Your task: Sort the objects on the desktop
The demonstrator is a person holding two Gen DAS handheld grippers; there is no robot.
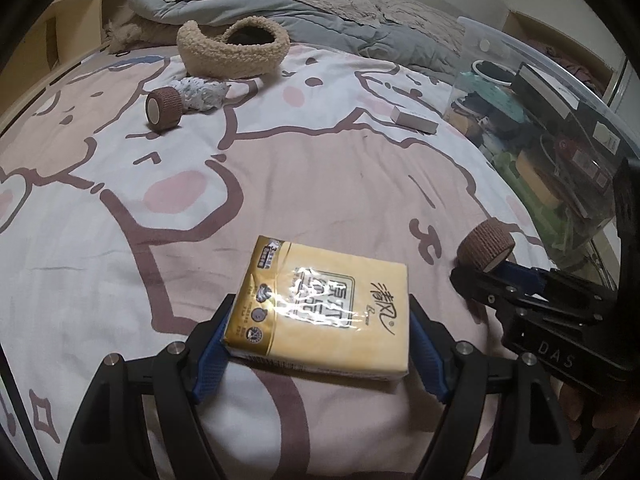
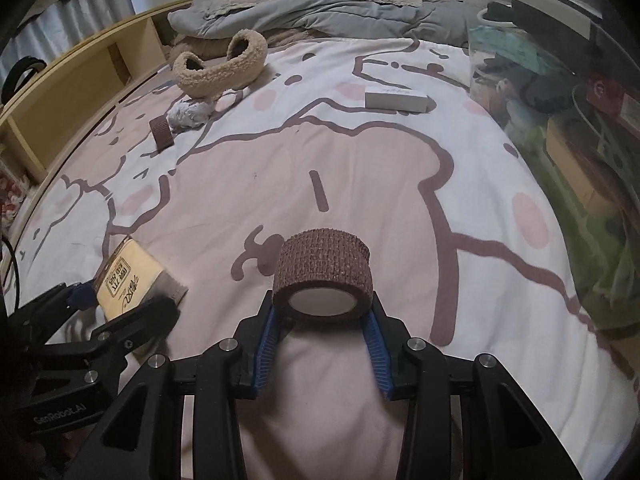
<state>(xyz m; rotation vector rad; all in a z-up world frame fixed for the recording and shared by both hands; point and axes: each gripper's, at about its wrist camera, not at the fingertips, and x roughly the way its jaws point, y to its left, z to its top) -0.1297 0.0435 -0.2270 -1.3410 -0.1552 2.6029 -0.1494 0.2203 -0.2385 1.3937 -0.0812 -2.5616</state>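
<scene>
A yellow tissue pack (image 1: 320, 304) sits flat between the blue pads of my left gripper (image 1: 320, 306), which is shut on its two sides just above the cartoon bedsheet (image 1: 280, 168). My right gripper (image 2: 322, 304) is shut on a brown bandage roll (image 2: 324, 272), its white core facing the camera. In the left wrist view that roll (image 1: 486, 250) and the right gripper (image 1: 492, 276) are at the right edge. In the right wrist view the left gripper (image 2: 120, 296) and the tissue pack (image 2: 128, 276) are at lower left.
A second brown roll (image 1: 163, 109) lies far left beside a crumpled white knit piece (image 1: 204, 94). Behind them is a beige knitted basket (image 1: 234, 50). A small white box (image 1: 414, 119) lies near a clear plastic bin (image 1: 540, 120) full of items on the right. A grey duvet (image 1: 300, 12) is bunched at the back.
</scene>
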